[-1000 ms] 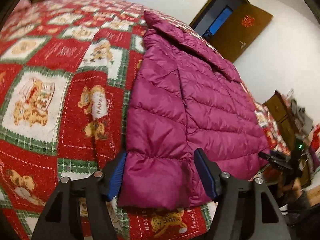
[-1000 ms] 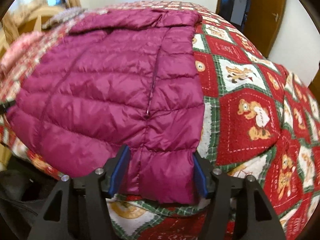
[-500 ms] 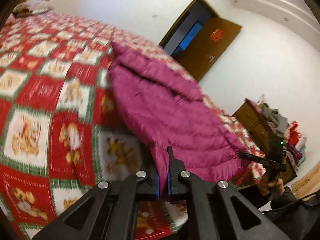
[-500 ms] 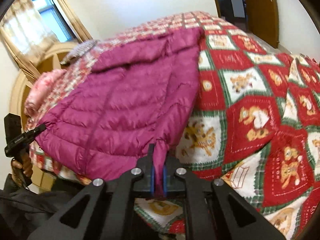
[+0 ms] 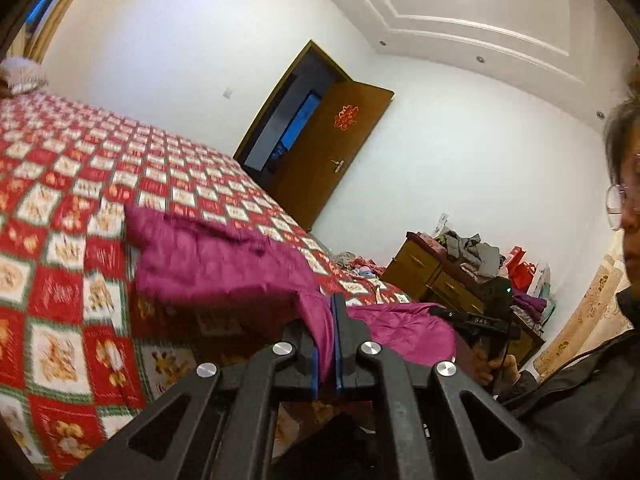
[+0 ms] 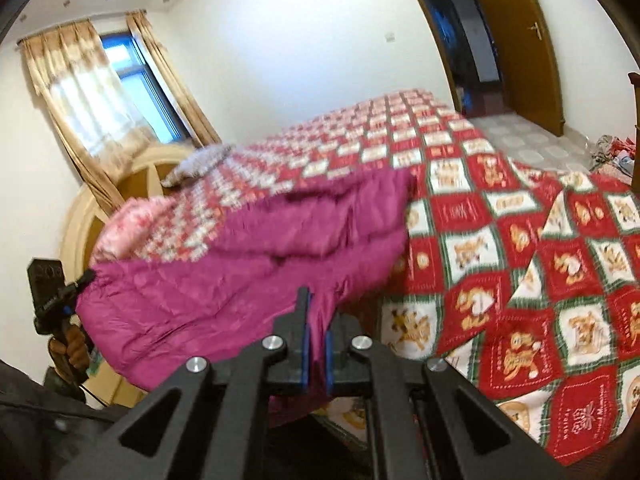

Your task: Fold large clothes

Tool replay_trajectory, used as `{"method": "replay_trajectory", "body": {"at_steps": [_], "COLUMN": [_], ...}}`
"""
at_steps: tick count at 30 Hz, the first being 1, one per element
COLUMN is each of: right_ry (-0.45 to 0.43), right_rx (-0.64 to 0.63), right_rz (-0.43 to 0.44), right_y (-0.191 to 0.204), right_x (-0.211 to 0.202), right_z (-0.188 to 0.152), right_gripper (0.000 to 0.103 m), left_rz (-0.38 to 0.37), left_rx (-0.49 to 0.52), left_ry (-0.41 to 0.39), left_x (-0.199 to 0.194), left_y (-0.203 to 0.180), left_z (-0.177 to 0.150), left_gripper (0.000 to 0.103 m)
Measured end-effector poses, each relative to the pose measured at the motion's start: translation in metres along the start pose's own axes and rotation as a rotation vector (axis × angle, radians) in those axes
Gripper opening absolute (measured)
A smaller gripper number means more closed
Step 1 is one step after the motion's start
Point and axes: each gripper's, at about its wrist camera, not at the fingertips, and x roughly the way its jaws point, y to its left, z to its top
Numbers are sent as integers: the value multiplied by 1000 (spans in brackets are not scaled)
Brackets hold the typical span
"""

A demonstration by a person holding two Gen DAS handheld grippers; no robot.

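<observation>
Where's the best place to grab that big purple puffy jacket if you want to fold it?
By its near hem, one corner per gripper, coming from the bed's near edge. The left gripper and right gripper pinch the purple jacket there; the thin hem fits between their fingers.

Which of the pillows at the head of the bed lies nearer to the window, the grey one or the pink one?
The grey pillow: it lies higher on the quilt, just below the window and its curtains. The pink pillow sits lower, closer to the purple jacket.

Both tools clamped hem, lifted jacket (image 5: 224, 268) off bed.
</observation>
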Motion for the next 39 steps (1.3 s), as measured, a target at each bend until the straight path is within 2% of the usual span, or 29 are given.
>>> {"method": "replay_trajectory", "body": {"at_steps": [3, 6, 9, 13, 17, 19, 23, 26, 28, 30, 34, 36, 39], "right_ry": [-49, -71, -77, -58, -13, 8, 54, 51, 42, 32, 22, 25, 28], "right_rx": [4, 27, 41, 92, 148, 192, 221, 240, 229, 214, 203, 207, 227], "right_rz": [37, 59, 61, 38, -35, -72, -187, -264, -302, -339, -370, -368, -355], "right_y": [4, -1, -10, -29, -57, -72, -91, -101, -105, -108, -109, -111, -116], "right_x": [-4, 12, 46, 103, 176, 212, 275, 306, 320, 329, 333, 334, 334], "right_z": [17, 42, 74, 117, 151, 156, 147, 133, 125, 117, 112, 113, 112], "right_gripper": [8, 8, 8, 8, 8, 8, 10, 18, 20, 21, 22, 22, 22], "left_rz": [17, 67, 118, 235, 388, 467, 582, 639, 632, 584, 422, 389, 408], "left_rx": [33, 16, -50, -103, -164, -214, -271, -275, -307, -379, -538, -540, -457], "left_ry": [-16, -17, 4, 44, 89, 126, 203, 254, 274, 278, 247, 229, 220], "left_x": [1, 20, 45, 88, 142, 173, 216, 240, 247, 249, 232, 219, 208], "left_y": [-7, 5, 35, 78, 137, 174, 221, 244, 257, 271, 293, 291, 274], "left_z": [21, 45, 68, 96, 112, 112, 101, 90, 84, 79, 89, 105, 130], "left_gripper": [4, 4, 4, 5, 5, 5, 5, 5, 5, 5, 7, 9, 11]}}
